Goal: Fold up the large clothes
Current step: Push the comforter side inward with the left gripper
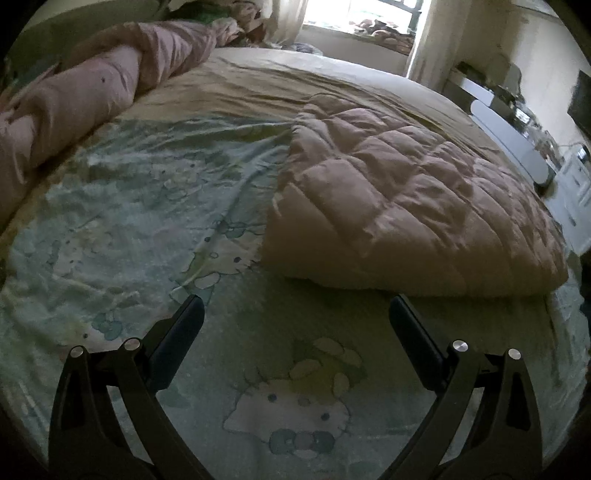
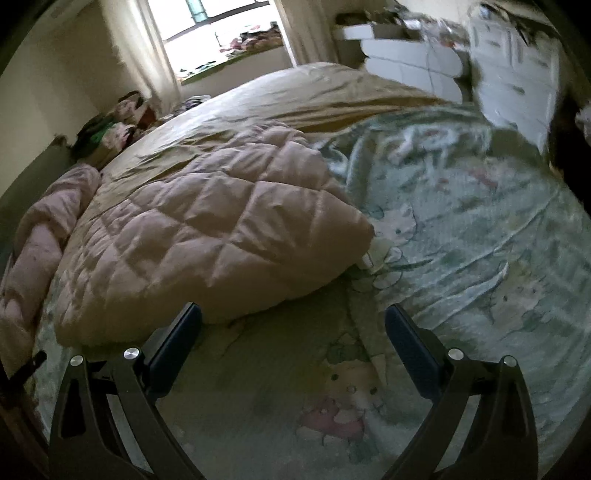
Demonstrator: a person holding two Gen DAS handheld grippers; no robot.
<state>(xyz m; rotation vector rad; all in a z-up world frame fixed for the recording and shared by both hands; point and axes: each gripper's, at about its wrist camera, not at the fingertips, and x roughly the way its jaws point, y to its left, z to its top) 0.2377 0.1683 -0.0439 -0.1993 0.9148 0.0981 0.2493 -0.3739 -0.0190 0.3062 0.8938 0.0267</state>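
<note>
The left gripper (image 1: 296, 308) was matte black — curved arms with triangular cut-outs, four silver pivot pins. The right gripper (image 2: 293, 315) looked alike, its fingers (image 2: 408, 349) faced with dark blue pads.

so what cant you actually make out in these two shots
- Underside of the quilted pink quilt: hidden by its own top layer, both views.
- Dresser and bedsheet, right wrist view: motion blurred.
- Items on the windowsill, left wrist view: glare, too small.
- Rolled pink blanket: cut off by the left edge.

The right tool (image 2: 293, 314) hangs spread wide over the printed sheet (image 2: 461, 258), near the folded quilt (image 2: 207, 236).
</note>
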